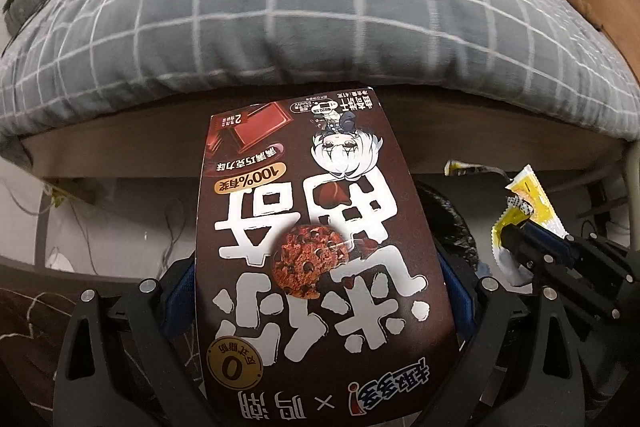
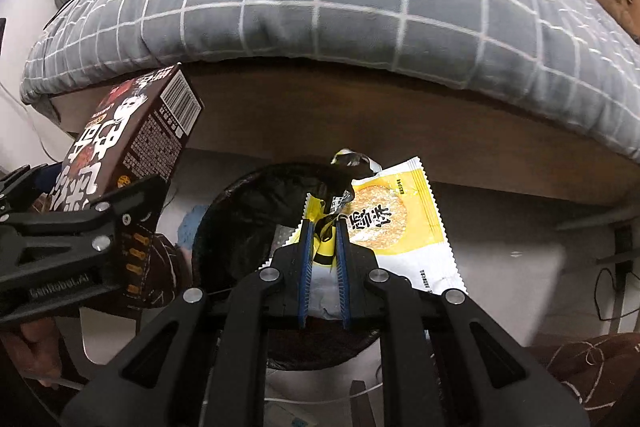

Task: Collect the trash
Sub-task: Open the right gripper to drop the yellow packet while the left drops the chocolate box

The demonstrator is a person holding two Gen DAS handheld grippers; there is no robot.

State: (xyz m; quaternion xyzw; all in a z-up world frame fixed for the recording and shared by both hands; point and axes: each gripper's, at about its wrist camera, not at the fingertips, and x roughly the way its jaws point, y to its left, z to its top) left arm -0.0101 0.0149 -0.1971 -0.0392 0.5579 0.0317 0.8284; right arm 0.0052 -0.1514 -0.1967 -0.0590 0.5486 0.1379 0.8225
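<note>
Right tool clamped on yellow wrapper, held centre frame directly above the black-lined trash bin; the wrapper trails up-right from the pads, partly past the rim. Left tool clamped on brown cookie box, long axis running up the frame away from the tool; in the right view the box sits at left, beside the bin rim, not over it. Right hand nearer the opening. Both tools pitch steeply down. Bed fills the upper frame.
</note>
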